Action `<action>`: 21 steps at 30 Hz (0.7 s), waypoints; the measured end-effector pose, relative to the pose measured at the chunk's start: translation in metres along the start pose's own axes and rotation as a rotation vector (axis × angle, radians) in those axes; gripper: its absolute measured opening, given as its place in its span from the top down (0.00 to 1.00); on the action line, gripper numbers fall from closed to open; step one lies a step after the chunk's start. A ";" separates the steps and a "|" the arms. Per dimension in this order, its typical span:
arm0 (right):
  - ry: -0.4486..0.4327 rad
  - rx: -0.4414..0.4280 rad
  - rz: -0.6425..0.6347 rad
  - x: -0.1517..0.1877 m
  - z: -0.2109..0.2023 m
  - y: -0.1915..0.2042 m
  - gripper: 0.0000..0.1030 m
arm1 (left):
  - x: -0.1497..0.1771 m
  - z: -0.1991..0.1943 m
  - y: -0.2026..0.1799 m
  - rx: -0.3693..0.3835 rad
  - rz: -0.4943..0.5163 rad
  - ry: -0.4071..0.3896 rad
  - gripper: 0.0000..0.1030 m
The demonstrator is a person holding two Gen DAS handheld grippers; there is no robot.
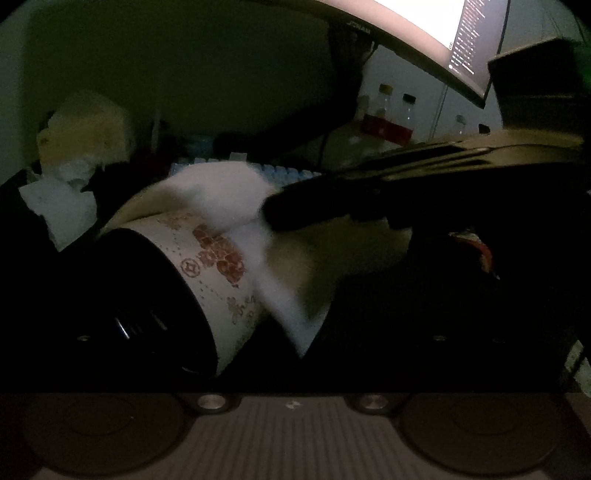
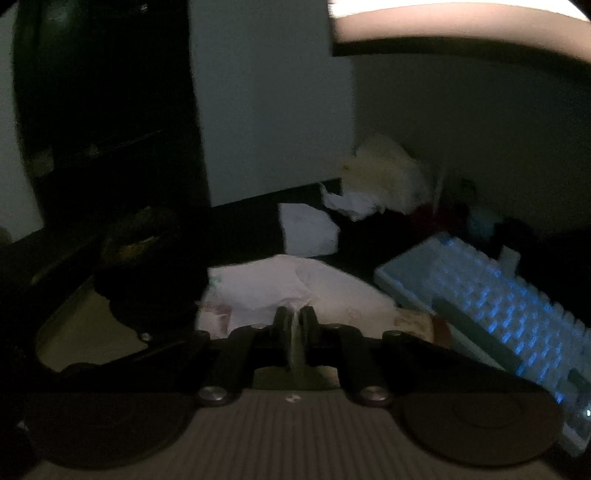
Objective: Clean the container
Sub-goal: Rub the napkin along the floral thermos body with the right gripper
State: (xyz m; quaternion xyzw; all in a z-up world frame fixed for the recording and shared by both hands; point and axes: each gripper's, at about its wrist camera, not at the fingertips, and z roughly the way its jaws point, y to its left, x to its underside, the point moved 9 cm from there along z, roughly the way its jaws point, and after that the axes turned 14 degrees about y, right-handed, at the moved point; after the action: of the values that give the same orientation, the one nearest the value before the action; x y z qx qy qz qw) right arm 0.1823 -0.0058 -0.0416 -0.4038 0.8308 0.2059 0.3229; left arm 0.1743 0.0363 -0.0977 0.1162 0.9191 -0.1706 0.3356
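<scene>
Monitor: a large curved bright screen point(image 1: 436, 33) with text lines hangs across the top right of the left wrist view, above the desk.
Keyboard: a pale blue backlit keyboard point(image 2: 491, 310) lies at the right of the right wrist view, just beyond the container.
Container: a cream paper tub with red-brown printed flowers and a black base point(image 1: 218, 266) lies tilted on its side at the centre of the left wrist view, its mouth turned towards the upper right.
Left gripper: its black fingers point(image 1: 140, 295) sit on either side of the tub, which lies between them; the dim light does not show whether they press on it, so its grip cannot be told.
Right gripper: the black two-finger tool point(image 1: 291, 212) reaches in from the right, its tip at the mouth of the tub; in its own view its jaws are drawn narrow together on the tissue.
Tissue: a white crumpled paper tissue point(image 1: 236, 195) lies against the tub's rim and wall, pinched at one edge by the right gripper.
Loose paper: white crumpled sheets point(image 2: 308, 230) lie on the dark desk behind the tub, well apart from both grippers.
Bottles: small clear bottles with red labels point(image 1: 386, 118) stand beneath the monitor.
</scene>
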 end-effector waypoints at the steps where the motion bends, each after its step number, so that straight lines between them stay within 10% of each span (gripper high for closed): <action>1: -0.001 0.030 0.022 0.000 0.000 -0.012 0.90 | 0.000 0.000 0.000 0.005 -0.002 0.000 0.00; 6: -0.003 0.098 0.111 -0.003 0.001 -0.038 0.91 | -0.001 0.003 0.001 -0.009 0.017 -0.006 0.00; 14: -0.048 -0.032 -0.123 -0.007 0.003 0.041 0.91 | -0.002 0.007 0.000 -0.011 0.047 -0.006 0.00; 21: -0.021 0.133 0.097 -0.003 0.005 -0.038 0.91 | 0.000 0.006 0.001 0.005 0.040 -0.014 0.00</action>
State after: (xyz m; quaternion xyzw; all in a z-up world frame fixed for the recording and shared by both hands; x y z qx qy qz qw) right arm 0.2157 -0.0235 -0.0457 -0.3385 0.8579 0.1698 0.3474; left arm 0.1778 0.0345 -0.1019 0.1344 0.9138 -0.1667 0.3451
